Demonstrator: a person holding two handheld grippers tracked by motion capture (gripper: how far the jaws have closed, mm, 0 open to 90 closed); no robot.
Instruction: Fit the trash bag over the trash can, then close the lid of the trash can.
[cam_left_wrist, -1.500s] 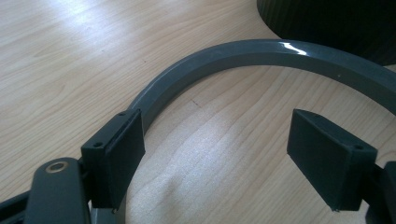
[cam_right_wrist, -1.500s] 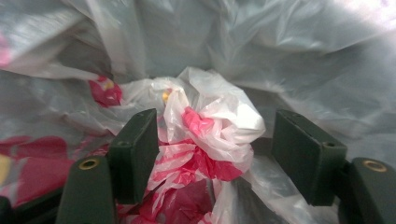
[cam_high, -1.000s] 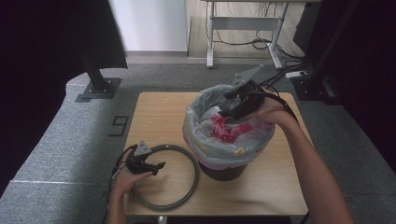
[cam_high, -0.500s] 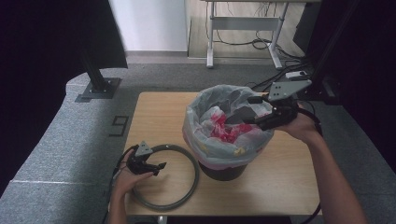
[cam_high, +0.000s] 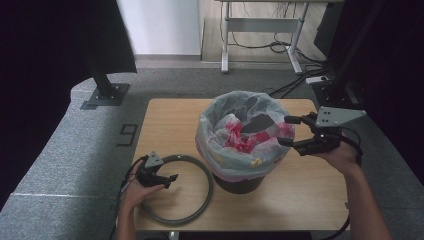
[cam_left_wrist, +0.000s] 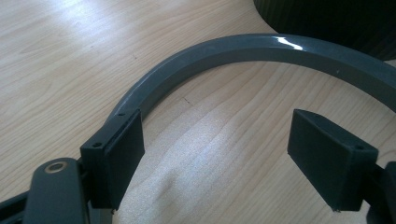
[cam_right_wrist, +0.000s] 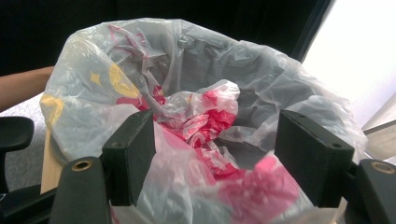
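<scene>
High view: right gripper (cam_high: 291, 131) beside bag (cam_high: 220, 150)

Looking along our right gripper (cam_right_wrist: 215, 158), we see its two black jaws standing wide apart, the near edge of a translucent bin liner (cam_right_wrist: 187, 84) between them and no pad pressing on it. The liner bears red and yellow print and lies crumpled inward at its middle. A forearm (cam_right_wrist: 23, 86) shows at the left, beyond the liner.

Black digit "9" (cam_high: 128, 133) marked on the grey floor mat (cam_high: 75, 165), left of table (cam_high: 165, 120)
</scene>
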